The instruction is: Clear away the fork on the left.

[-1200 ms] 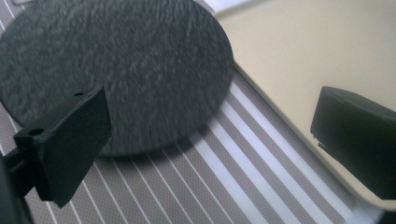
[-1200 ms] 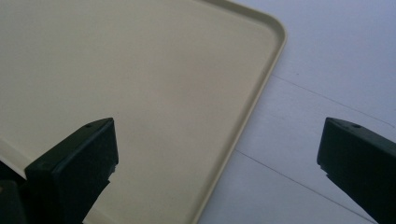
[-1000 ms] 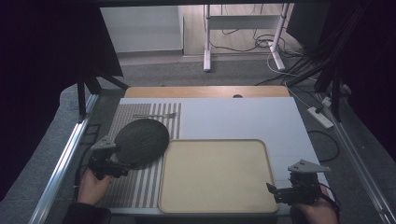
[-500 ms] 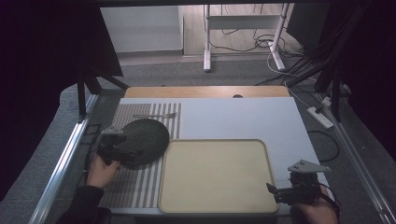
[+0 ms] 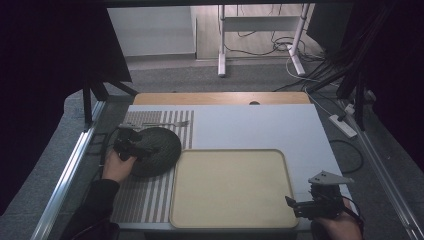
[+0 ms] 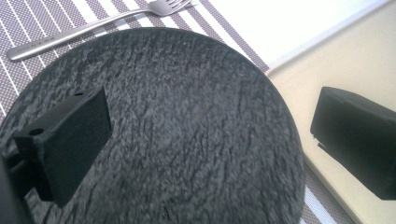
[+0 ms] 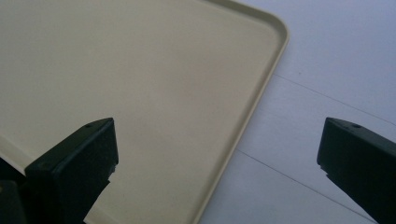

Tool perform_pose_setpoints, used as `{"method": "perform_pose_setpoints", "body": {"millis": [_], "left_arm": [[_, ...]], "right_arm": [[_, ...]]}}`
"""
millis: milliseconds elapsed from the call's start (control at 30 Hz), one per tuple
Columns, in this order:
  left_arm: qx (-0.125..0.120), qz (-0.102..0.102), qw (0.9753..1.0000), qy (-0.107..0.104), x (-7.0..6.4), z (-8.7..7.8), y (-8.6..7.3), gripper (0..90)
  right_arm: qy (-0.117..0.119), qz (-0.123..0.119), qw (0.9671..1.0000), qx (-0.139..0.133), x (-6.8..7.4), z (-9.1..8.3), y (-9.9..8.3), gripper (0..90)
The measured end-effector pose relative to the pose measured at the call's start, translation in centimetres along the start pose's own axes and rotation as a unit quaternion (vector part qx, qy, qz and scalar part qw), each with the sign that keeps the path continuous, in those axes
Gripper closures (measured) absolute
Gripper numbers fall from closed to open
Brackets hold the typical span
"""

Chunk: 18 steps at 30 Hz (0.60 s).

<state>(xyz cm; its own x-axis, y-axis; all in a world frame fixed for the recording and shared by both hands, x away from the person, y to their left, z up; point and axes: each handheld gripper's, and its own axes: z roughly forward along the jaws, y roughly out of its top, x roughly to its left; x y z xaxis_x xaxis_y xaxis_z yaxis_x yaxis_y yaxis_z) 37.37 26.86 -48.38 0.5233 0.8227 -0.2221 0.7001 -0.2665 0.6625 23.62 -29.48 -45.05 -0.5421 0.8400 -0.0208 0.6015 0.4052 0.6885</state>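
Note:
A round dark slate plate [image 5: 161,150] lies on a striped placemat [image 5: 145,200] at the table's left. My left gripper [image 5: 140,146] hovers over the plate's left part, open. In the left gripper view its gap [image 6: 212,140] spans most of the plate [image 6: 187,121], one jaw above the plate and the other out past its rim. A steel fork [image 5: 155,124] lies just beyond the plate, and in the left gripper view the fork [image 6: 93,25] is at the top. My right gripper [image 5: 296,207] is open at the near right corner of a bare beige tray [image 5: 230,187], astride the tray's edge [image 7: 261,93].
The white tabletop [image 5: 260,125] stretches behind and right of the tray. A metal frame rail [image 5: 75,165] runs along the table's left side. Beyond the table are a desk's legs and cables on the floor [image 5: 260,45].
My left gripper has moved away from the person and slightly right, from the plate's near left rim to over the plate. The right gripper has stayed still.

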Motion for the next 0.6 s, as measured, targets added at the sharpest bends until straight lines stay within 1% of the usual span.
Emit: {"method": "perform_pose_setpoints", "body": {"millis": [67,200,500,600], "left_arm": [[0.002,0.001,1.0000,0.006,0.2,0.3,0.3,0.0],[0.000,-0.003,0.9999,0.014,0.8,0.9,1.1,0.0],[0.003,-0.002,0.9998,0.021,2.1,2.0,2.4,0.5],[0.005,-0.002,0.9995,0.030,2.7,2.3,2.9,0.8]], "right_arm": [[0.000,0.000,1.0000,0.001,0.0,0.0,0.0,0.0],[0.001,0.000,1.0000,0.001,0.0,0.0,0.0,0.0],[0.002,-0.001,1.0000,0.002,0.0,0.0,0.0,0.0],[0.002,-0.001,1.0000,0.003,0.0,0.0,0.0,0.0]]}}
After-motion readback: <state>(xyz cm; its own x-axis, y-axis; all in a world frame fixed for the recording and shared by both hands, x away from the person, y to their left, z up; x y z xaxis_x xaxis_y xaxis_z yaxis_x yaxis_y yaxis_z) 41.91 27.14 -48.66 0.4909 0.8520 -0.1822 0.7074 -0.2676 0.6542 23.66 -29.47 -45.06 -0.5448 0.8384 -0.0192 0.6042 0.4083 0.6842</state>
